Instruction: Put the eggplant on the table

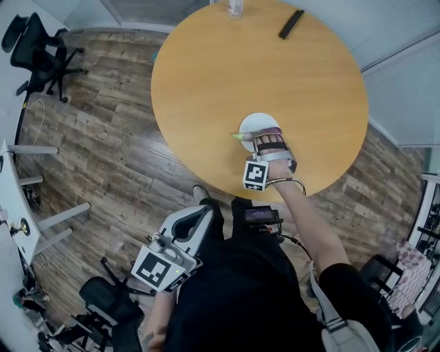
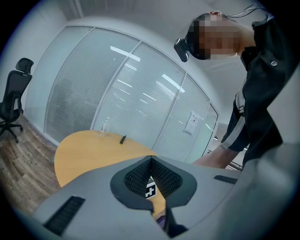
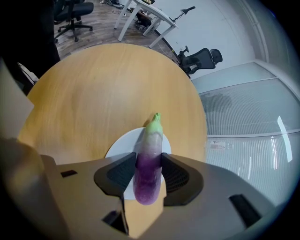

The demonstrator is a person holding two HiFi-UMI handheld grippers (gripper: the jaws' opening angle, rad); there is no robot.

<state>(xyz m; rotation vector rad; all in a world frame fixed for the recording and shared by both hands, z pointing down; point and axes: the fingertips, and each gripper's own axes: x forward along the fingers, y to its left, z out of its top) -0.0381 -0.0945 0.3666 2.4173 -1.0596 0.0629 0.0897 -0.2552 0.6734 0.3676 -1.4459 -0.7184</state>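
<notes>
A purple eggplant with a pale green tip sits between the pads of my right gripper, which is shut on it. The eggplant hangs over a small white plate on the round wooden table. From the head view, the right gripper is at the table's near side, the eggplant pointing left across the plate. My left gripper is held low beside the person's body, off the table. Its jaws meet at their tips with nothing in them.
A black remote-like bar and a clear bottle lie at the table's far edge. Office chairs and a white desk stand on the wooden floor to the left. Glass partition walls run behind the table.
</notes>
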